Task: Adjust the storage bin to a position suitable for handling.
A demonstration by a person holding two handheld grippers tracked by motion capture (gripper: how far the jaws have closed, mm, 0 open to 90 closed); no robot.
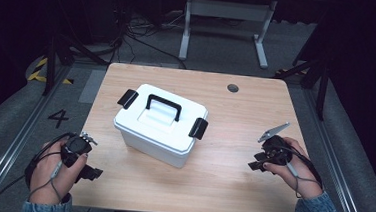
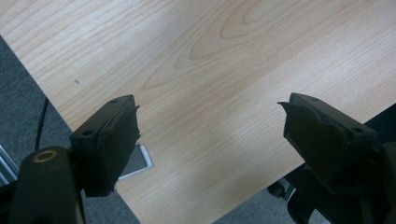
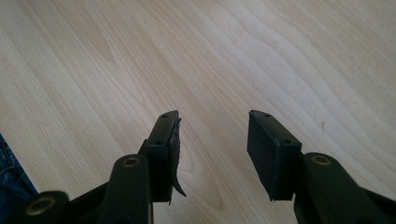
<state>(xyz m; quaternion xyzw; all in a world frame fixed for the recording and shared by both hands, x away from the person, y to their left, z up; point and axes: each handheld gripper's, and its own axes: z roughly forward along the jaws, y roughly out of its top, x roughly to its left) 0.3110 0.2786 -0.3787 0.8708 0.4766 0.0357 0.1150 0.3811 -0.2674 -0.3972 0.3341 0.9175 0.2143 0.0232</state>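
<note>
From above, a white plastic box (image 1: 157, 125) with rounded corners sits shut near the middle of a pale wood-grain table (image 1: 235, 114), its black handle (image 1: 163, 106) and two black side latches (image 1: 198, 128) fastened; its contents are hidden. The left gripper (image 1: 89, 172) and right gripper (image 1: 257, 162) flank it, well apart.

In the left gripper view, the left gripper (image 2: 210, 126) is spread over bare table edge.

In the right gripper view, the right gripper (image 3: 212, 140) gapes empty above wood.

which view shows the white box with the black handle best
The high view: the white box sits whole near the table's middle, with its black handle and two side latches visible. The left gripper view and right gripper view look down on bare wood between open jaws instead.
</note>
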